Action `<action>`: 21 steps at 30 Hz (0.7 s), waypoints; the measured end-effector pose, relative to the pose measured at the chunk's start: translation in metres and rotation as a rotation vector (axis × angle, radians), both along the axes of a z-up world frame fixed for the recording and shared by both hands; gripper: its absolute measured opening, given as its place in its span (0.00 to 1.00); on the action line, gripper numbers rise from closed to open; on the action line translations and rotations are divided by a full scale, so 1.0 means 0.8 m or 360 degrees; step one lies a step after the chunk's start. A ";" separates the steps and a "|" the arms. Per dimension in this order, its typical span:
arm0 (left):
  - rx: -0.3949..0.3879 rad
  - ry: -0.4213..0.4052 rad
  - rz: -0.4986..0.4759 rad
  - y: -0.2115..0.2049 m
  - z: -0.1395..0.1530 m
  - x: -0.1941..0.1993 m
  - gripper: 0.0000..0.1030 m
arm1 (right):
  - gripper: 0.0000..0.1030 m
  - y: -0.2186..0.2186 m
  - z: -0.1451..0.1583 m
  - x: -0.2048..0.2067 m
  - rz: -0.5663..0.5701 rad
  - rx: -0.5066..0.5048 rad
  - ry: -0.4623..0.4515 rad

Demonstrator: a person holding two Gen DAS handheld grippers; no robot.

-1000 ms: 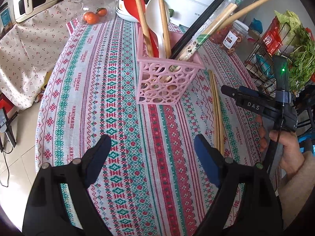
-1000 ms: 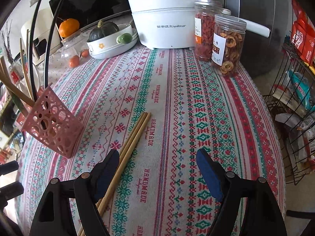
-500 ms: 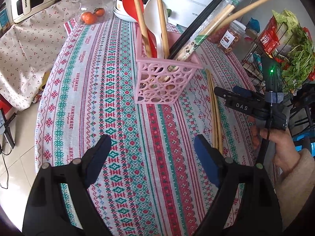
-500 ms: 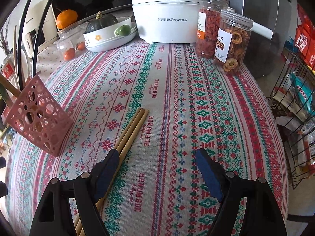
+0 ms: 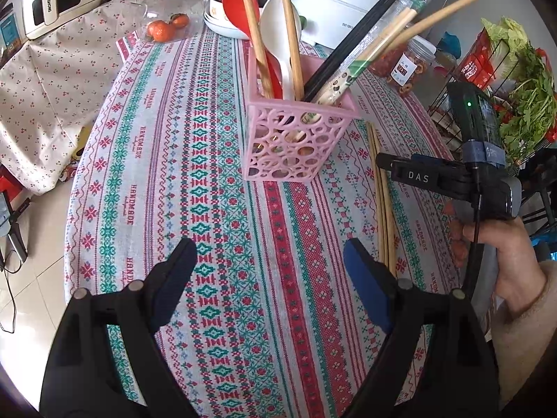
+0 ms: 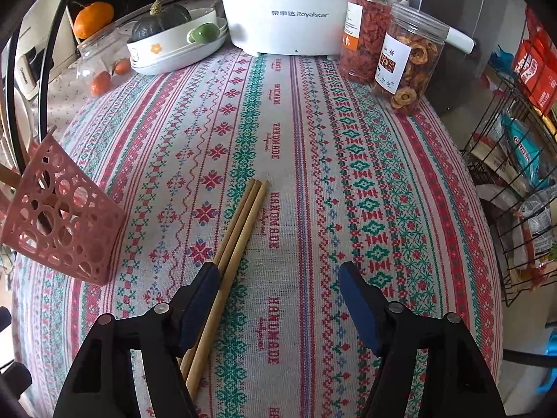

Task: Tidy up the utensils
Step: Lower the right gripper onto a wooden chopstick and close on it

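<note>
A pink openwork utensil basket [image 5: 296, 139] stands on the patterned tablecloth and holds wooden chopsticks, black chopsticks, a red spoon and a white spoon; it also shows at the left edge of the right wrist view [image 6: 59, 216]. Three loose wooden chopsticks [image 6: 236, 237] lie side by side on the cloth to the basket's right, also in the left wrist view [image 5: 381, 202]. My right gripper [image 6: 278, 278] is open low over them, its left finger [image 6: 200, 296] over their near part. My left gripper [image 5: 268, 261] is open and empty in front of the basket.
A white electric pot [image 6: 282, 10], two jars of dried fruit [image 6: 403, 59], a bowl with a green squash [image 6: 174, 41] and a glass jar with oranges [image 6: 101, 66] stand at the back. A wire rack with packets [image 6: 515, 174] stands beyond the table's right edge.
My right gripper has moved forward and down toward the loose chopsticks, which now reach under its left finger. My left gripper has barely moved.
</note>
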State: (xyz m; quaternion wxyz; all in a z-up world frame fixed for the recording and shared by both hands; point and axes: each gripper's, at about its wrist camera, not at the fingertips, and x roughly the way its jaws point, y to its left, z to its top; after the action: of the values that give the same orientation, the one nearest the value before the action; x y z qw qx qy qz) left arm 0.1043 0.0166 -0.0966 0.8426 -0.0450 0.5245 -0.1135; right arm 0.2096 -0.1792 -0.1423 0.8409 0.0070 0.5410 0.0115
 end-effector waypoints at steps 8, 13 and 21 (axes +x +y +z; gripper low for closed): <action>-0.0016 -0.0002 -0.0026 -0.002 0.000 -0.002 0.84 | 0.43 0.001 -0.003 0.006 0.0002 -0.0041 0.0061; -0.0019 -0.0025 -0.0092 -0.010 0.004 -0.008 0.84 | 0.11 0.008 -0.002 0.008 0.0070 -0.0049 0.0074; 0.0027 -0.0132 -0.0278 -0.071 0.016 -0.032 0.82 | 0.06 -0.056 0.016 -0.014 -0.0038 0.0152 0.0111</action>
State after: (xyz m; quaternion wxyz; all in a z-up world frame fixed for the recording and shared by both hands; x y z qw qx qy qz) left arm 0.0790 -0.0398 -0.0841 0.8509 0.0128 0.4919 -0.1839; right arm 0.1982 -0.2242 -0.1298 0.8203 0.0538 0.5687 0.0270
